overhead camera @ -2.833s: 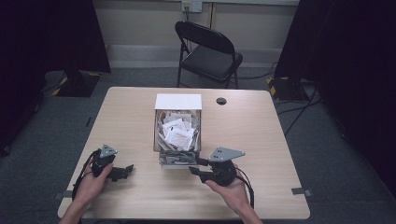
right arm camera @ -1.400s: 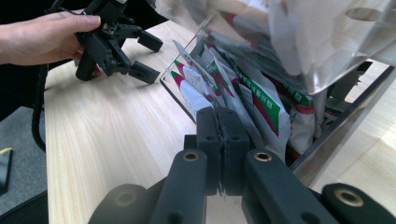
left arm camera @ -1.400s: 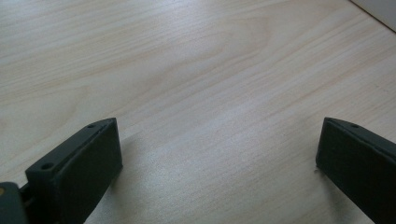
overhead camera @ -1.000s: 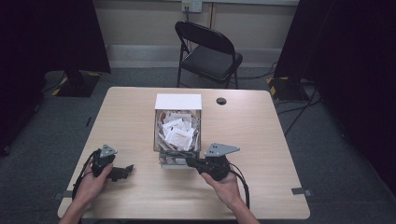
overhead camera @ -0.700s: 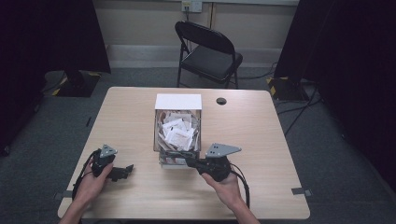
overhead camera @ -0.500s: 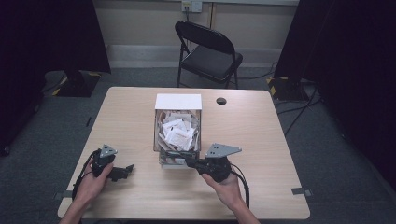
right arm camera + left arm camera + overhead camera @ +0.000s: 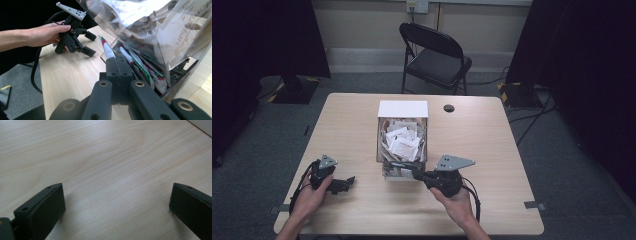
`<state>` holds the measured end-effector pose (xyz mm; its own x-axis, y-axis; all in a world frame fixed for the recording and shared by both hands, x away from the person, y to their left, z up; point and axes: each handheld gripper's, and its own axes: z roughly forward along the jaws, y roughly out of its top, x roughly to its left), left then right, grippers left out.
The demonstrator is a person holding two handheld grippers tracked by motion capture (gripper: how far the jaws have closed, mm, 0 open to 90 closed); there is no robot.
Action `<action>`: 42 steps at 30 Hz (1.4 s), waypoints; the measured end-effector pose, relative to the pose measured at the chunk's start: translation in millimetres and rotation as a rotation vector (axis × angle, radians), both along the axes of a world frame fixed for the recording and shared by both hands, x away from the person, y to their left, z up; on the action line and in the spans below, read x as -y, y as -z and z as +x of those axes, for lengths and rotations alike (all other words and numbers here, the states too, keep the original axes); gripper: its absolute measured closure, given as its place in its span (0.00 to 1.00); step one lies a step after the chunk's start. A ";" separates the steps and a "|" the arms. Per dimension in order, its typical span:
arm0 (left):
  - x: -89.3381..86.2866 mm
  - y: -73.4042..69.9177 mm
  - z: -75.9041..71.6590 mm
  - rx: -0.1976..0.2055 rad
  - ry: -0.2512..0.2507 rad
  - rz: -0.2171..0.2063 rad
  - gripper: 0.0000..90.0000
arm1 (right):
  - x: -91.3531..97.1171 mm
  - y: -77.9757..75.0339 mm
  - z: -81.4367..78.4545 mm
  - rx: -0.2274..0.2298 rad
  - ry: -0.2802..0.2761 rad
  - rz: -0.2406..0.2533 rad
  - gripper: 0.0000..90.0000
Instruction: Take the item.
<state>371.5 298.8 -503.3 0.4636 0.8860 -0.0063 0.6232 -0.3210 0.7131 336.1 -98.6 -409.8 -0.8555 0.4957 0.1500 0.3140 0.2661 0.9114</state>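
A clear dispenser stands mid-bench, stuffed with white sachets. One slim red, green and white sachet sticks out of its bottom slot, pinched at one end.

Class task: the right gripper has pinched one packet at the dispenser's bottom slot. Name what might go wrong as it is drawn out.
1. The right gripper has its jaws shut on just the end of the red, white and green packet; so small a hold might slip.
2. Neighbouring packets lie packed against it and may drag out too.
3. The left gripper rests open on the table, apart from the clear dispenser, so the unbraced dispenser might slide or tip.
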 end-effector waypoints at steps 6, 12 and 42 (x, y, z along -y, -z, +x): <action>0.0 0.0 0.0 0.000 0.000 0.000 0.00 | 2.8 -0.9 -1.8 -0.009 0.002 0.009 1.00; 0.6 0.4 -0.1 0.003 -0.012 -0.011 0.00 | 4.2 -1.6 -3.8 -0.016 0.004 0.014 1.00; 0.6 0.6 -0.2 0.002 -0.017 -0.013 0.00 | 47.3 2.7 -23.6 -0.046 0.073 0.002 1.00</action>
<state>371.3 298.2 -503.9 0.4482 0.8938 -0.0172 0.6269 -0.3005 0.7188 312.5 -145.9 -412.6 -0.8091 0.5563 0.1896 0.3743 0.2391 0.8959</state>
